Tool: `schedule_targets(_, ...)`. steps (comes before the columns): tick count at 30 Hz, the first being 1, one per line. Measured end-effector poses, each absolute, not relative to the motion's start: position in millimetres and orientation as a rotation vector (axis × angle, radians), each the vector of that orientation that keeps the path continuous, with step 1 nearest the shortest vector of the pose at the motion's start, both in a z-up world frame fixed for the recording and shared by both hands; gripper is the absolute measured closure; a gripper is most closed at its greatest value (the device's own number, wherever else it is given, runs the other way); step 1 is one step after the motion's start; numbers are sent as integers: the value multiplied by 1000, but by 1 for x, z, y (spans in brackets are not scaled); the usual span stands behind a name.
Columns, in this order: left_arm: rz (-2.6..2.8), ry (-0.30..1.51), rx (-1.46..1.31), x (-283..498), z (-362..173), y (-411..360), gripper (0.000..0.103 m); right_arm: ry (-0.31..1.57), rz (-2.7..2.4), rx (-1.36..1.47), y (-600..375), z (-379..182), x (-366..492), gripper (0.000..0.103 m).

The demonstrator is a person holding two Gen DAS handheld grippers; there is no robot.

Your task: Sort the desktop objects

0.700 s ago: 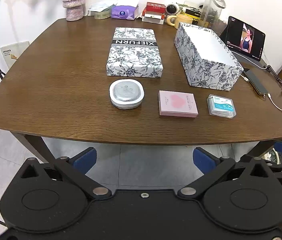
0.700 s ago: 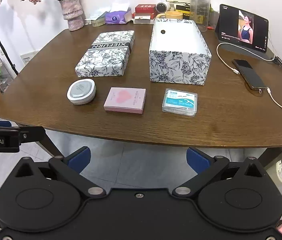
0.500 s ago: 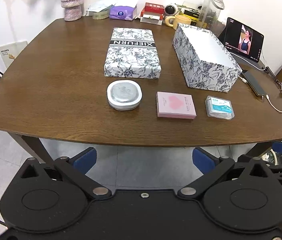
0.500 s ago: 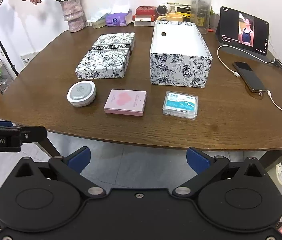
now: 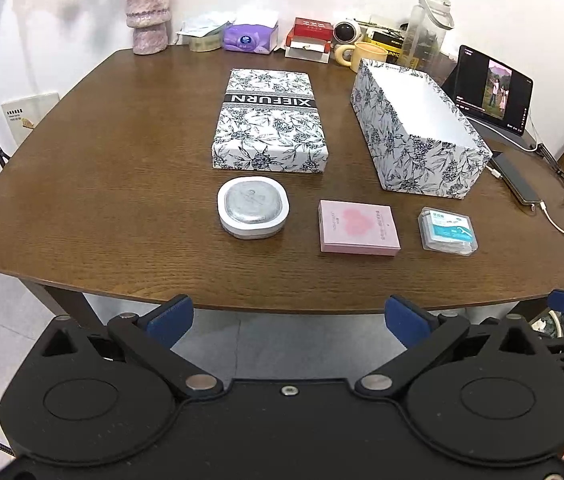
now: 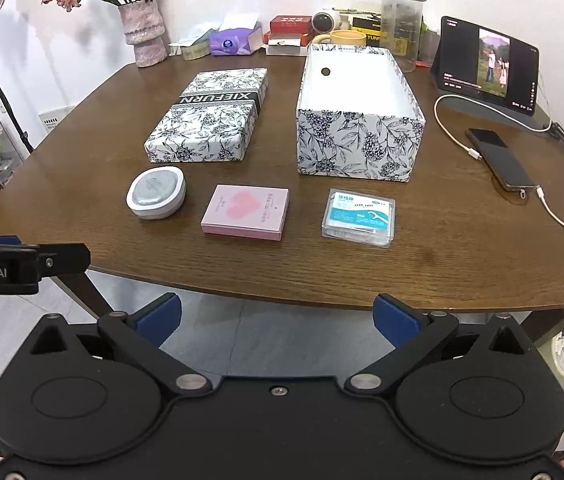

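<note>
Both hand-held grippers hang short of the counter [image 5: 121, 168] edge, tilted downward; the left hand-held gripper [image 5: 288, 316] and right hand-held gripper [image 6: 277, 312] gape wide, gripping nothing; round white case [image 5: 253, 213], pink box [image 6: 245, 212] and floss pack [image 6: 359, 217] lie in a row before the open floral box [image 6: 356, 116].

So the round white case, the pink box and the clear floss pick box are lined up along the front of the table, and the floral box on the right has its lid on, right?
Not quite. The floral box on the right is open: the right wrist view looks straight into its bare white inside. The round white case, pink box and clear floss pick box do sit in a row near the table's front edge.
</note>
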State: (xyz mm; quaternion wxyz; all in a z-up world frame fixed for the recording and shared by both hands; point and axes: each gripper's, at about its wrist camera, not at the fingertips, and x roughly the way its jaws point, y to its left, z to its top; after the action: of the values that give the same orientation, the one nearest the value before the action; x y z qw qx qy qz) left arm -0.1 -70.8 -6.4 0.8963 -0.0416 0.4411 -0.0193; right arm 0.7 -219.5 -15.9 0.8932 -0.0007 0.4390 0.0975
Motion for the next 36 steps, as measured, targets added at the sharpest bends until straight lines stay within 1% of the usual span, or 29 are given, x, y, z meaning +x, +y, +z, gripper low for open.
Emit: schedule_targets(36,-48,892,-104,4,-1,-67,0,870,199,3,-215,-14,2,0)
